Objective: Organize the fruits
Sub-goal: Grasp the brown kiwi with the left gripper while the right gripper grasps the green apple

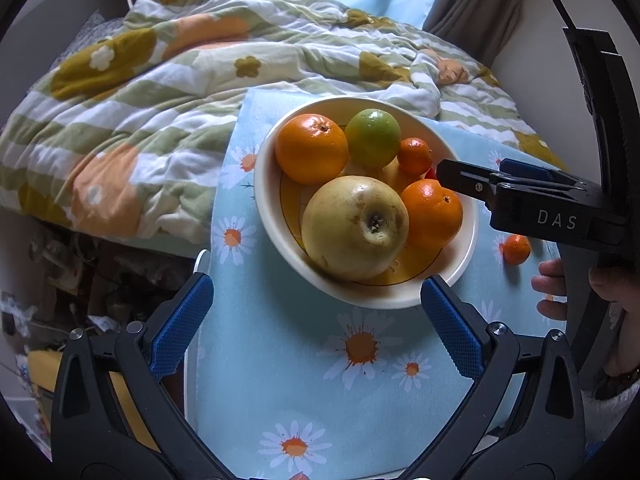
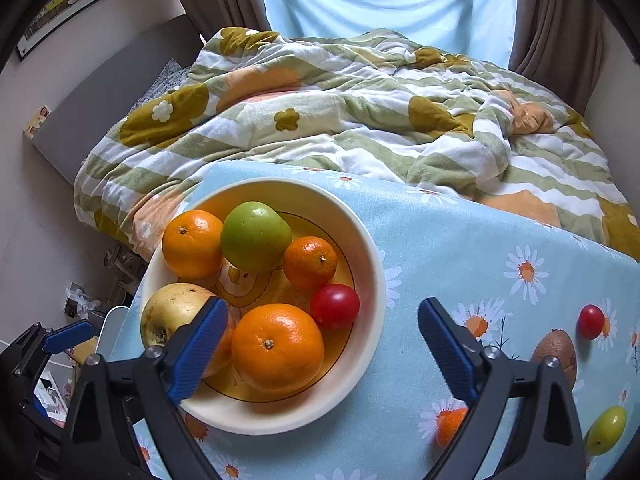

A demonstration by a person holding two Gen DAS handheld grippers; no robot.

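A cream bowl [image 2: 372, 264] on the daisy cloth holds a yellow pear [image 2: 172, 312], two oranges [image 2: 278, 348], a green apple [image 2: 256, 236], a tangerine [image 2: 310, 262] and a red tomato [image 2: 334, 306]. My right gripper [image 2: 323, 306] hangs open over the bowl's near right side. The tomato lies below the gap, untouched by the pads. My left gripper [image 1: 318, 282] stands open at the bowl's [image 1: 264, 196] near rim with nothing between its fingers. Loose on the cloth lie a tomato [image 2: 591, 321], a brown fruit [image 2: 558, 350], a green fruit [image 2: 606, 430] and a small tangerine [image 1: 516, 249].
The small table's blue daisy cloth [image 2: 460, 248] ends against a bed with a striped flowered quilt [image 2: 340, 120]. Curtains [image 2: 556, 12] hang behind. Floor clutter [image 1: 60, 264] lies past the table's left edge. A person's hand [image 1: 550, 284] holds the right gripper's handle.
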